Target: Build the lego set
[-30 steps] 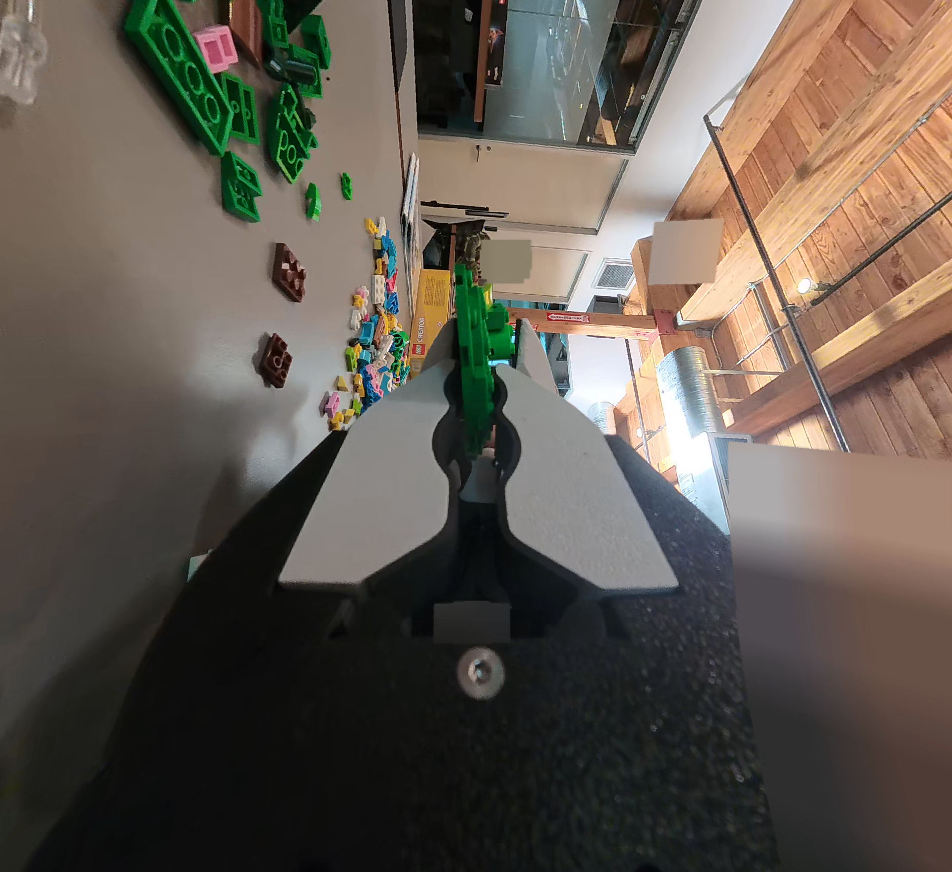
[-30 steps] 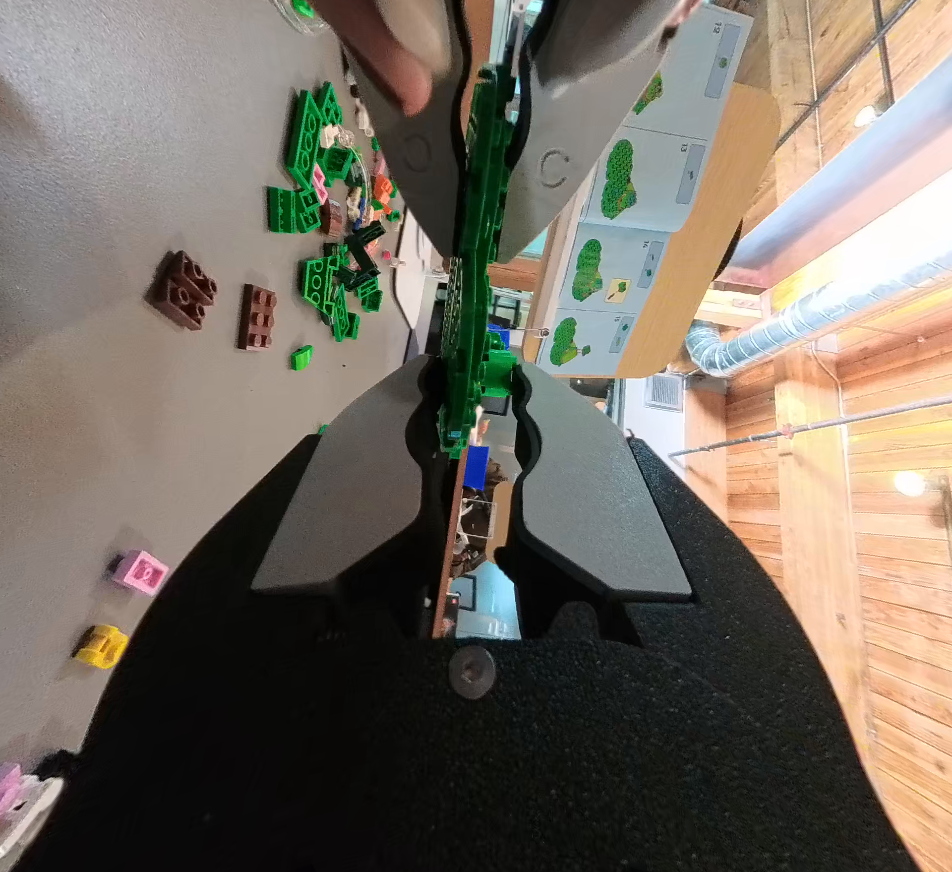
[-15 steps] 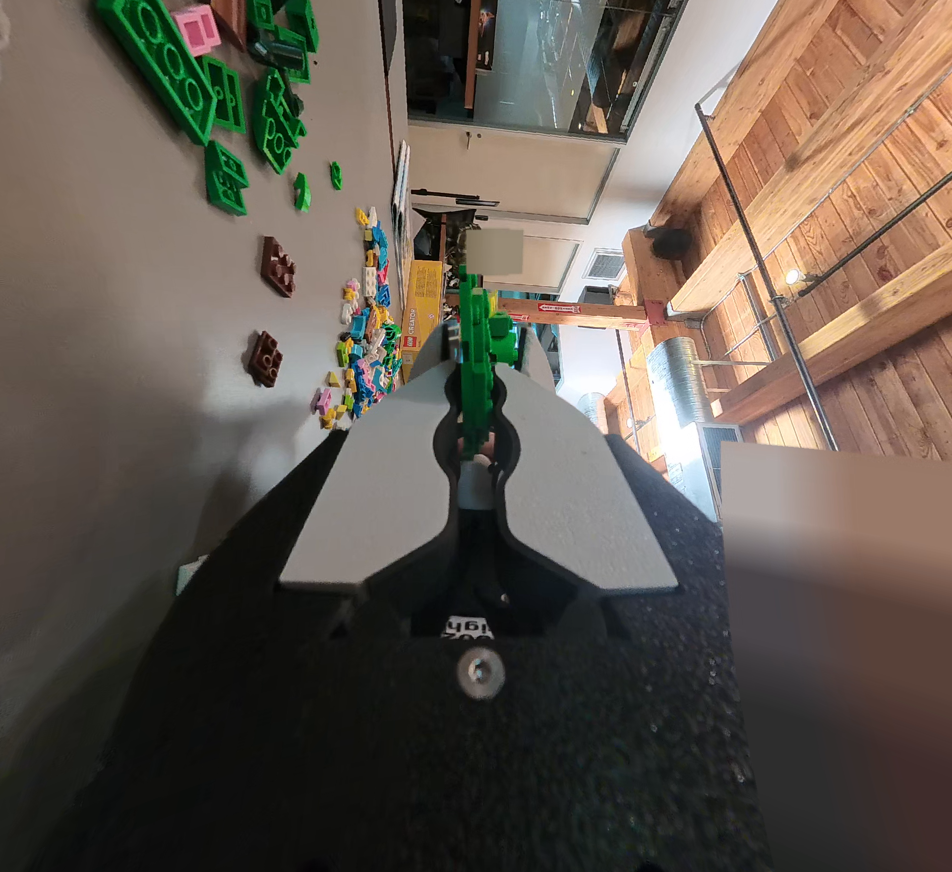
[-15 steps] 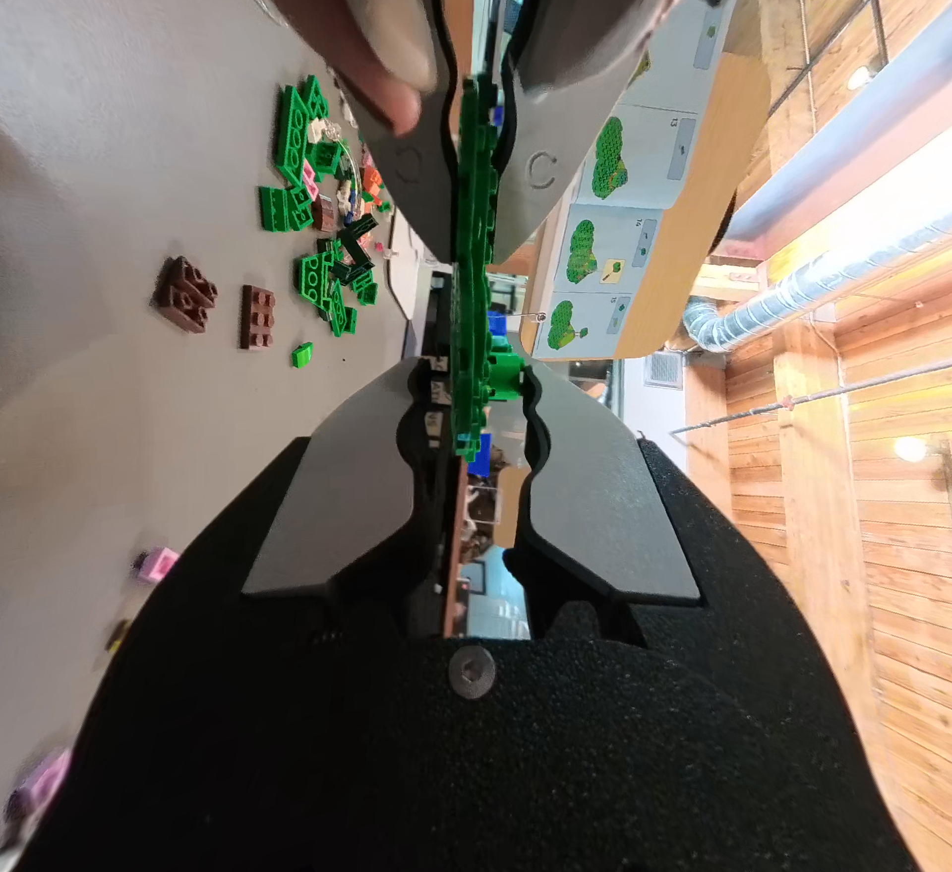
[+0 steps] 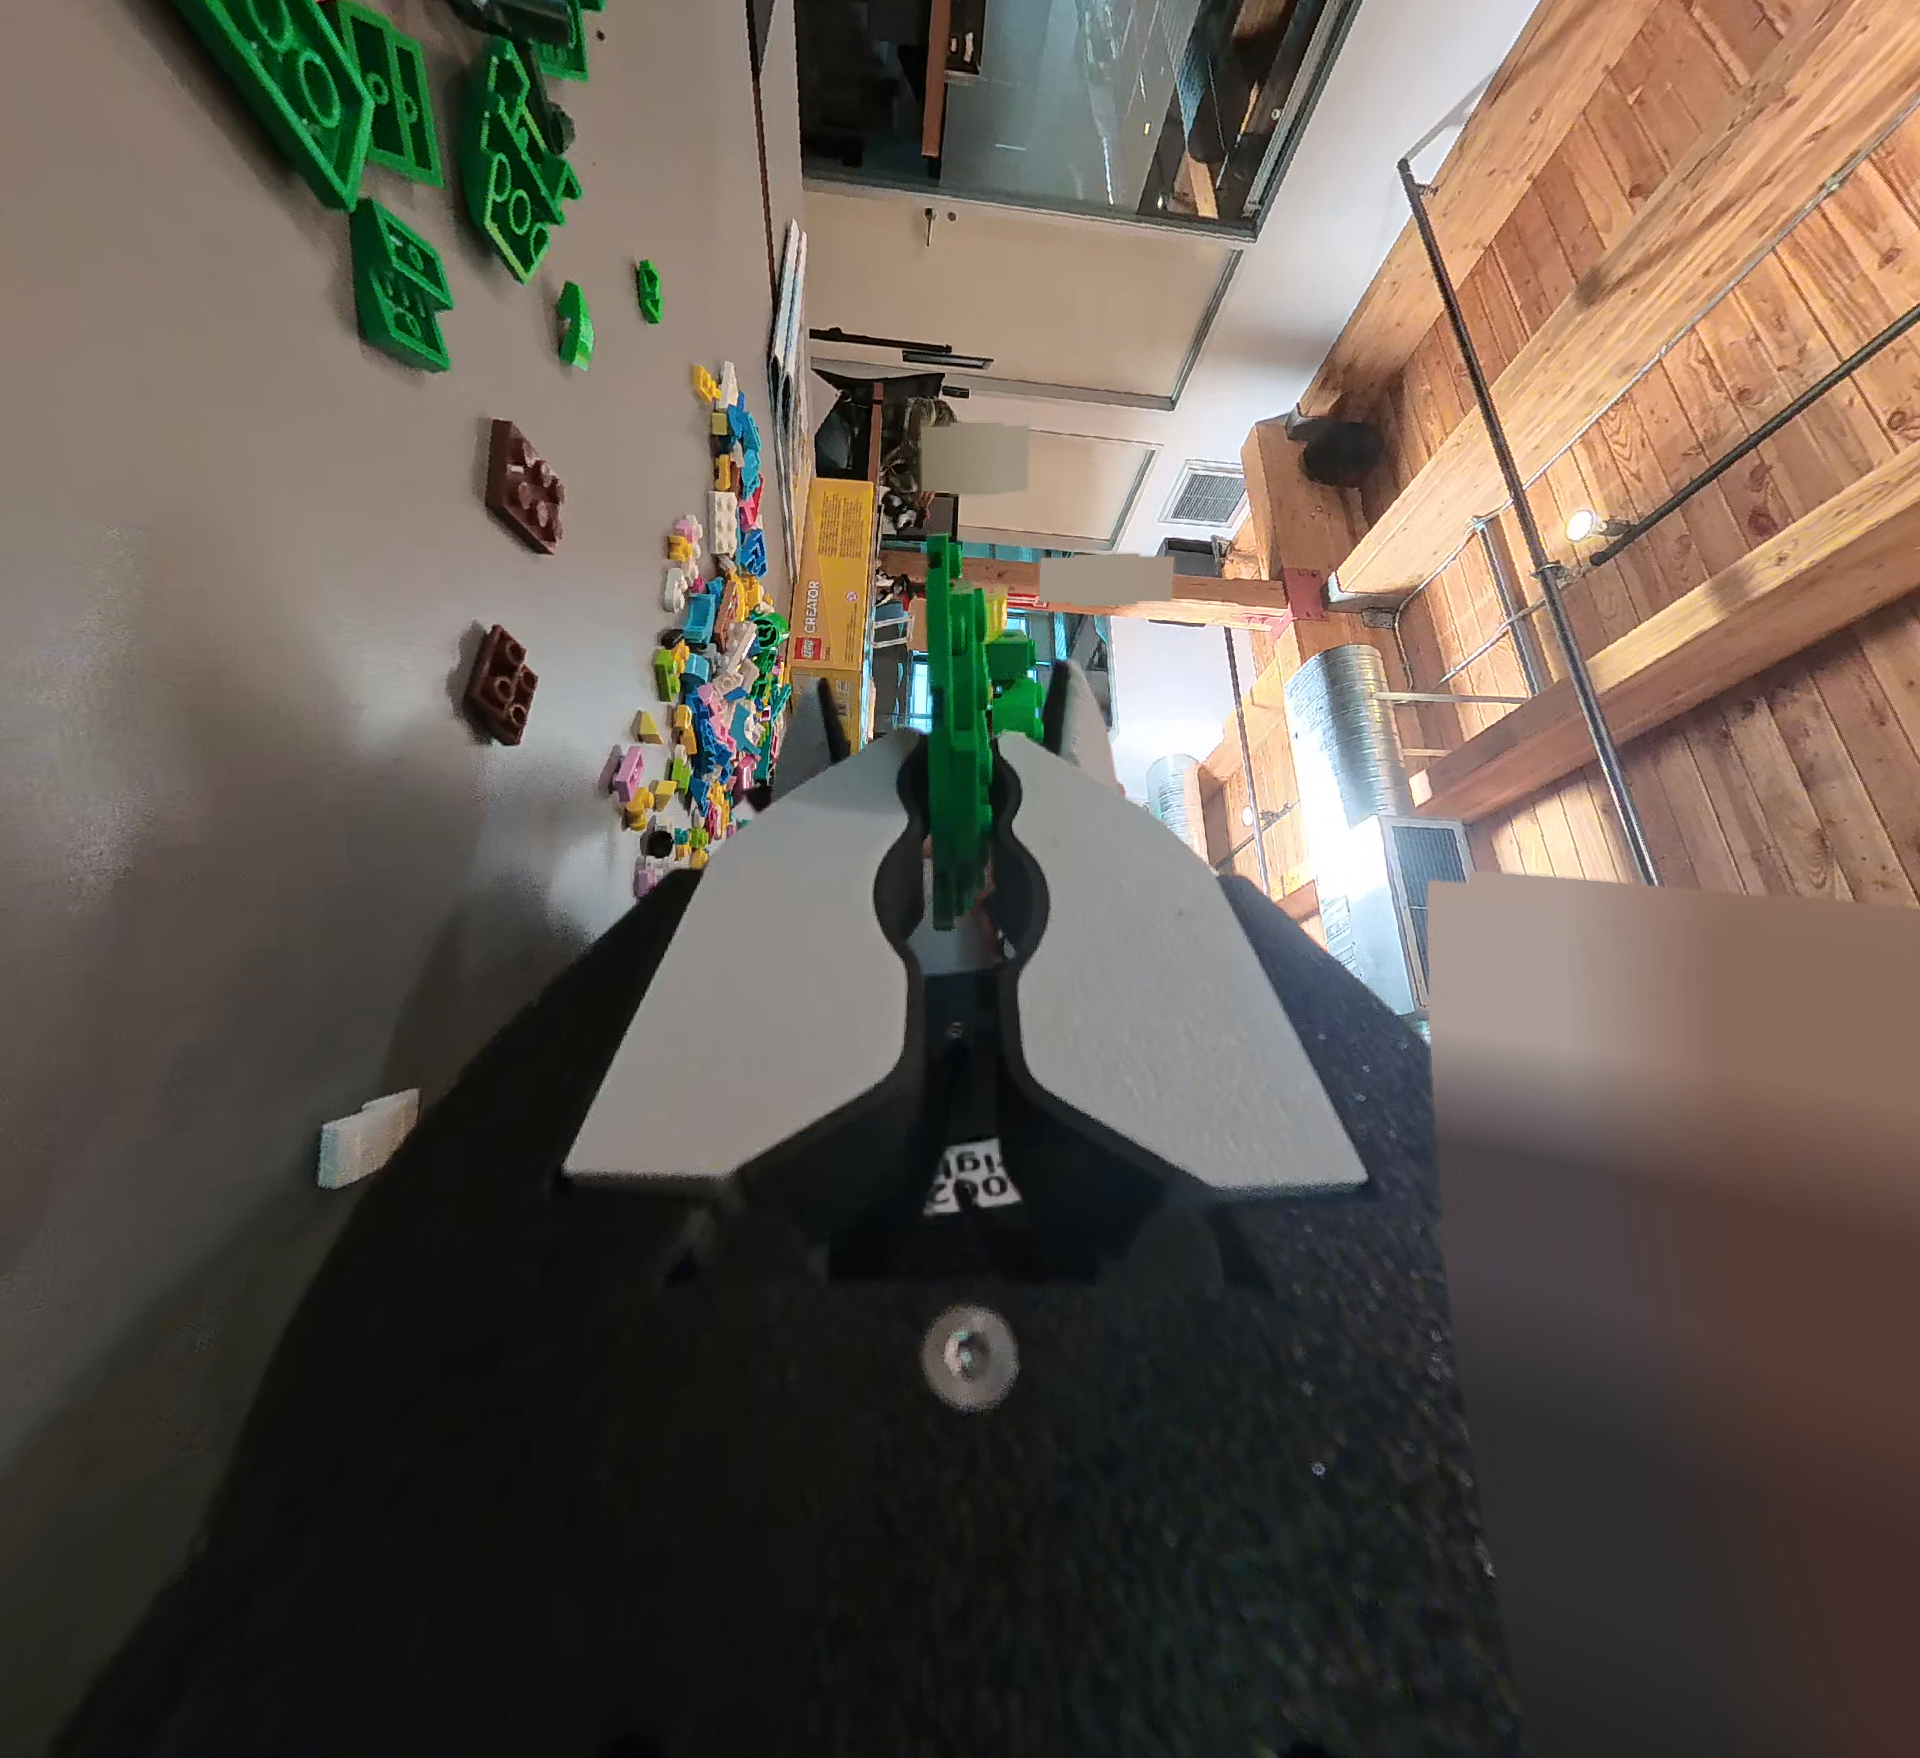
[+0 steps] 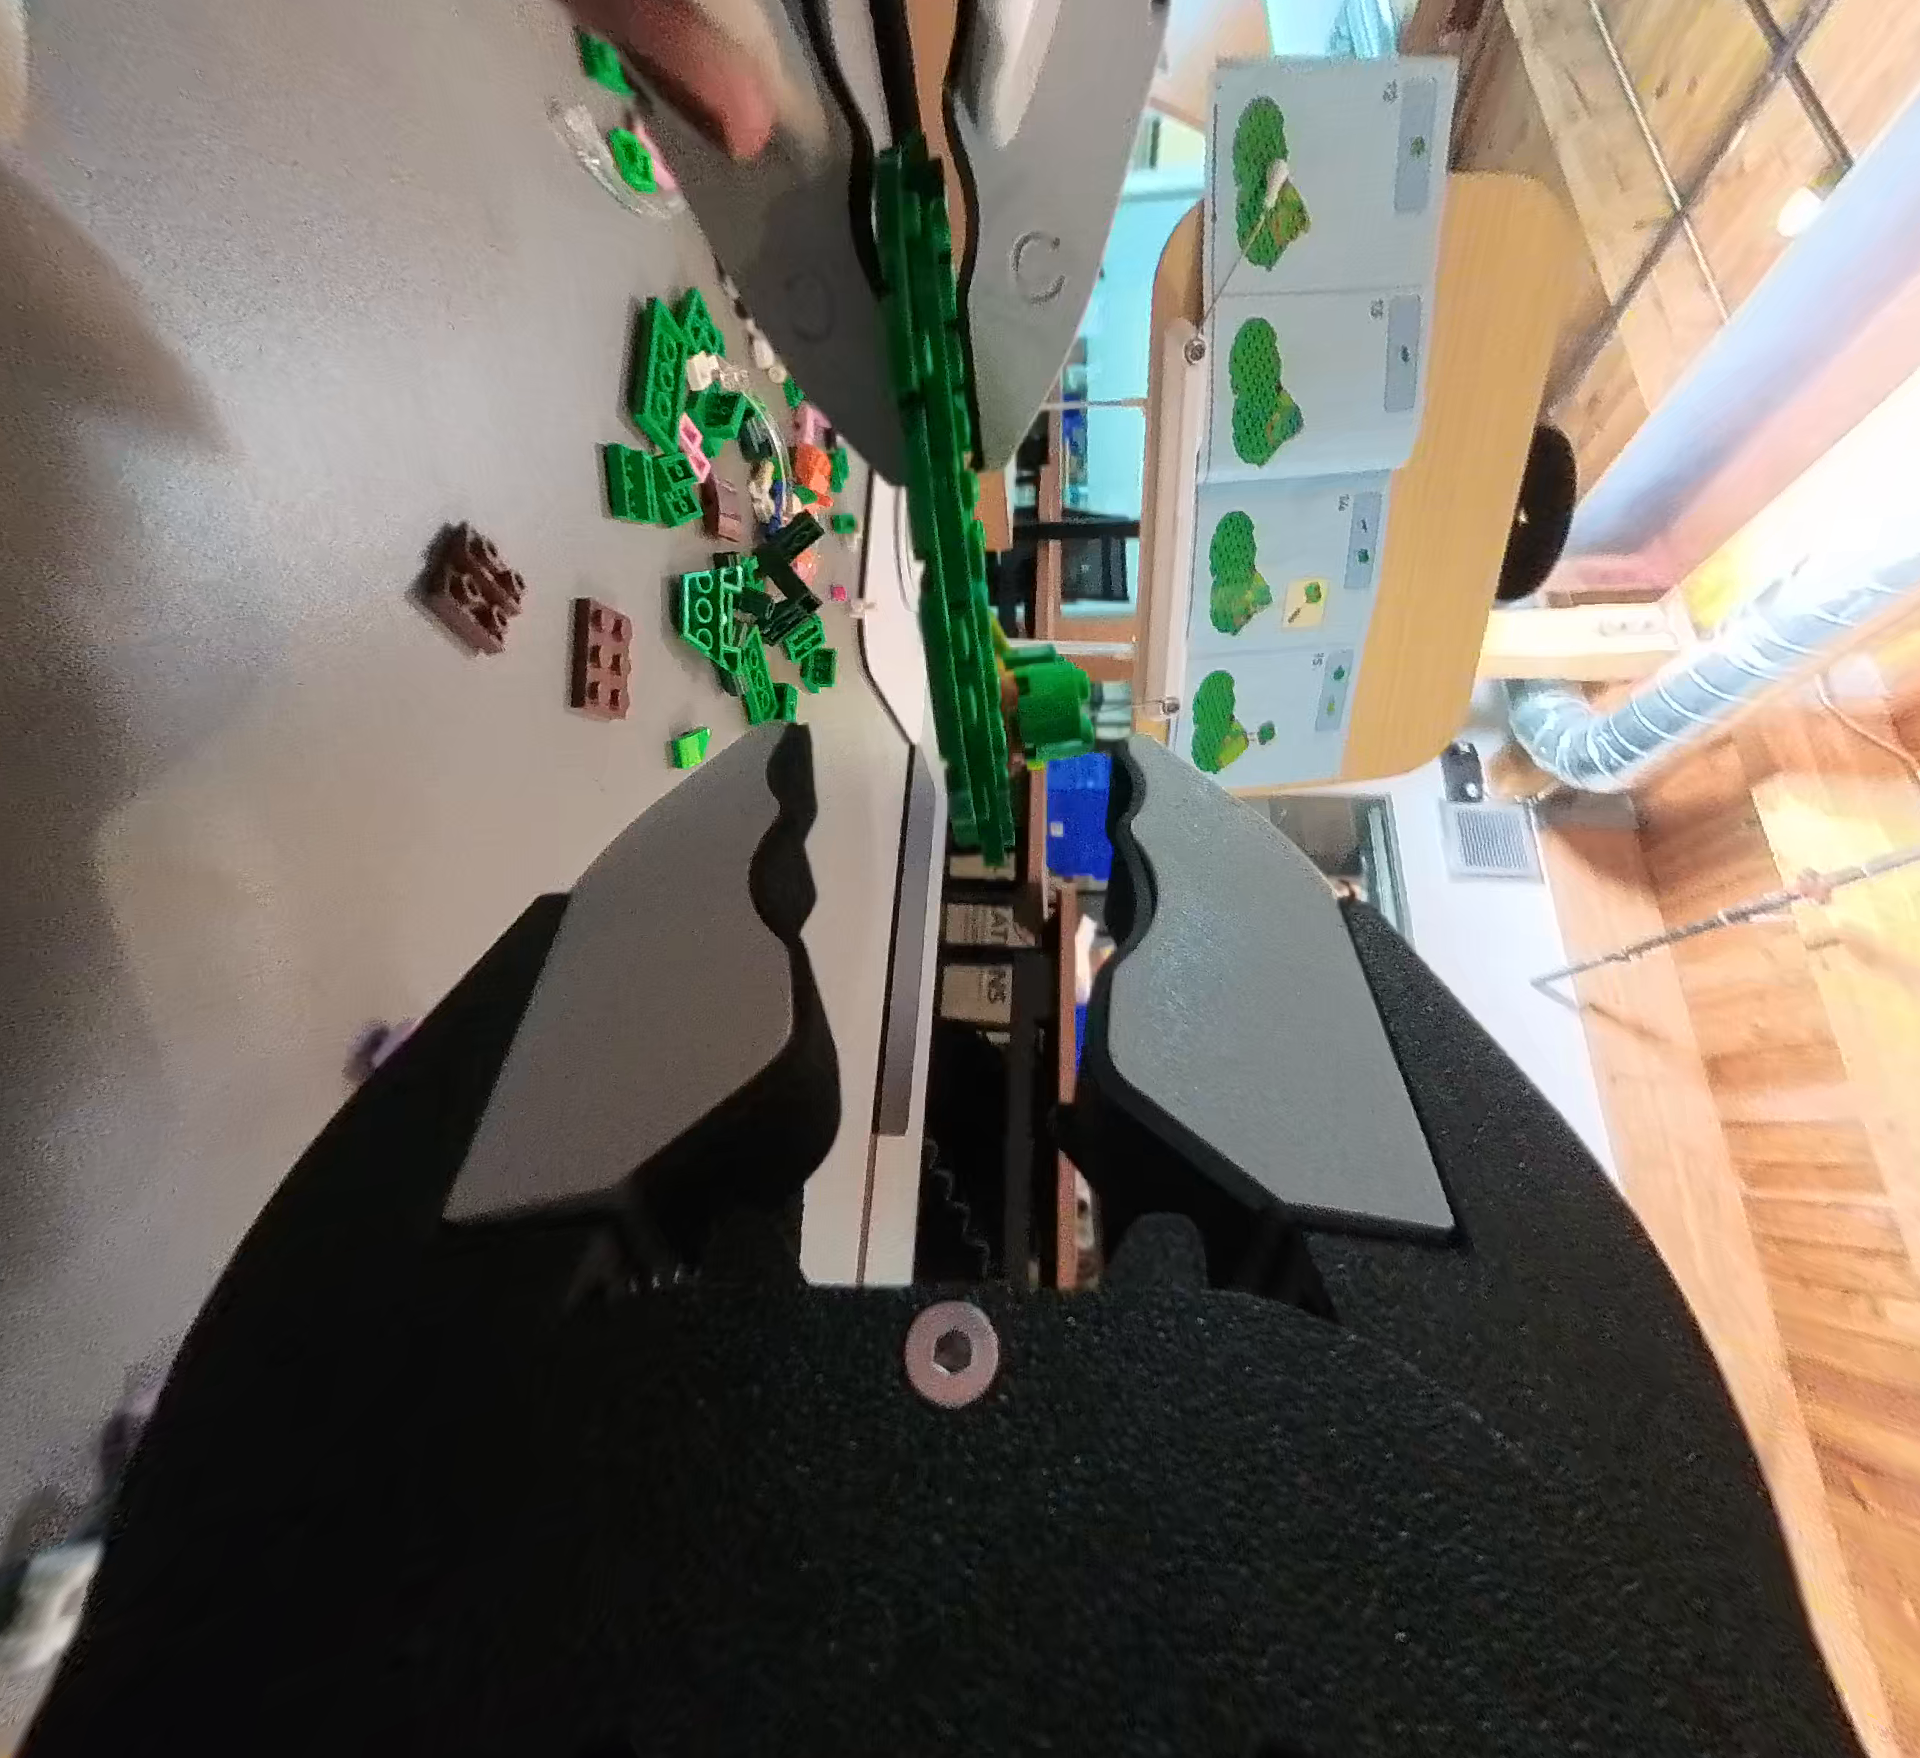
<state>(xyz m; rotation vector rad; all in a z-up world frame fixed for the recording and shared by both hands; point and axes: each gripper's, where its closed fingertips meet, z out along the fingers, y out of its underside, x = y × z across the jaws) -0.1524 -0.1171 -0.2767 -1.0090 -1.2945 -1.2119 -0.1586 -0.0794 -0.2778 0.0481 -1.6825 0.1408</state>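
Right claw has released green plate.

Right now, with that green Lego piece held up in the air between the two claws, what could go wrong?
Only the left gripper clamps the green plate assembly, by one edge; the right gripper is open around the other end. A bump could tilt the plate or pop it loose.

The small green tree piece sits close to the right gripper's finger and might get knocked off.

If dropped, it would land among the loose bricks on the table.
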